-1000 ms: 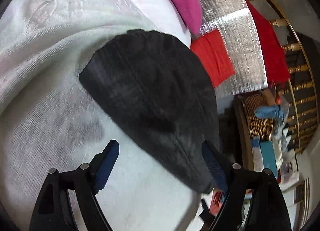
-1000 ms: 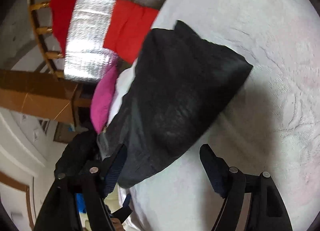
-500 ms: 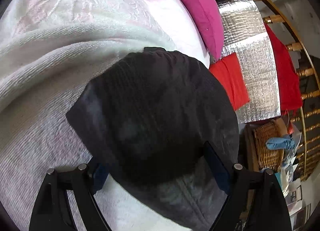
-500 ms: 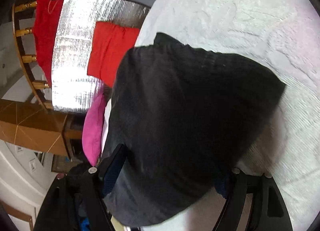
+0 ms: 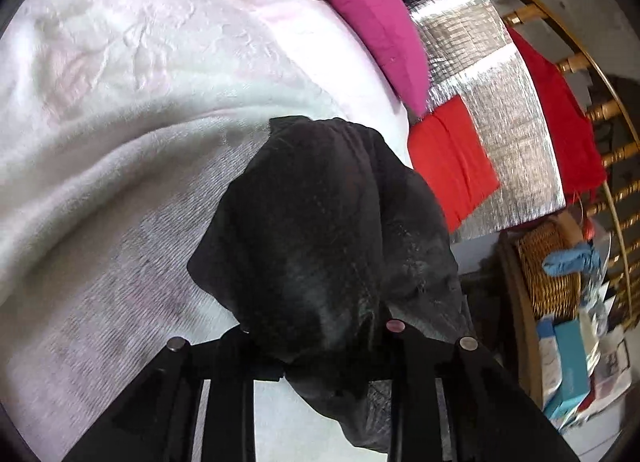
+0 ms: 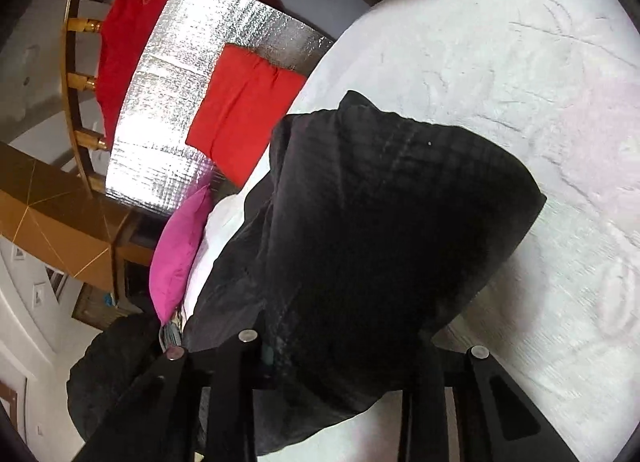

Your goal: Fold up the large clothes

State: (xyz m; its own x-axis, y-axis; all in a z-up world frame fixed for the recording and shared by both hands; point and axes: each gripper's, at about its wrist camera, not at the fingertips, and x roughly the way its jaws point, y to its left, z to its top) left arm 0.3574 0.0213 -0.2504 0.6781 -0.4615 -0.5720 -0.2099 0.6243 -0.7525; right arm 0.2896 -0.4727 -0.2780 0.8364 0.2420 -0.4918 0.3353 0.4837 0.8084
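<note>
- Black garment (image 5: 328, 230) mid-frame on white bed (image 5: 120, 142), bunched into compact bundle, partly lifted.
- Left gripper (image 5: 320, 342) and right gripper (image 6: 344, 346) fingers clamped on its near edge.
- Looks mostly folded; final fold and set-down left.

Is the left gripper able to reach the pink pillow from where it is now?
Probably not yet. The left gripper is shut on the black garment, so it is occupied, and the pink pillow lies far across the white bedspread.
</note>
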